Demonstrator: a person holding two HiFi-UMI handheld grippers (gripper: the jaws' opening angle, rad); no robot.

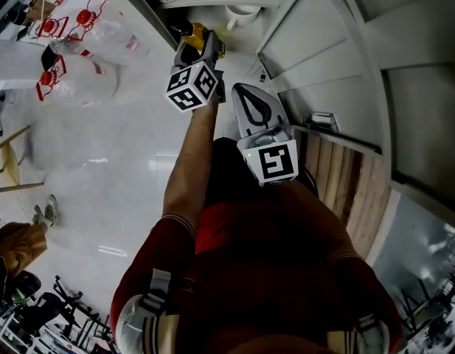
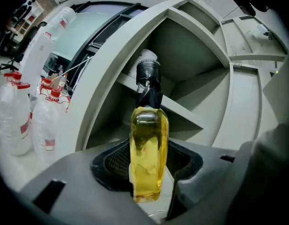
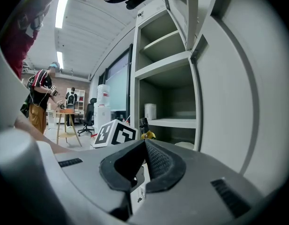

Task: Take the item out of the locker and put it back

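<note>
A clear bottle of yellow liquid (image 2: 149,158) with a black cap (image 2: 148,74) stands upright between the jaws of my left gripper (image 2: 146,165), which is shut on its body. In the head view the bottle (image 1: 197,31) sits at the tip of the left gripper (image 1: 200,41), just outside the open grey locker (image 1: 323,65). My right gripper (image 1: 240,91) hangs beside and just behind the left one. Its jaws (image 3: 143,146) meet at the tips with nothing between them. From the right gripper view the bottle (image 3: 147,135) shows beyond the left gripper's marker cube (image 3: 115,134).
A white cup-like container (image 3: 150,111) stands on a locker shelf (image 3: 174,122). The locker doors (image 1: 304,28) are swung open. Large water bottles with red caps (image 2: 13,121) stand on the floor at left. People (image 3: 41,100) and a small table (image 3: 64,121) are far off.
</note>
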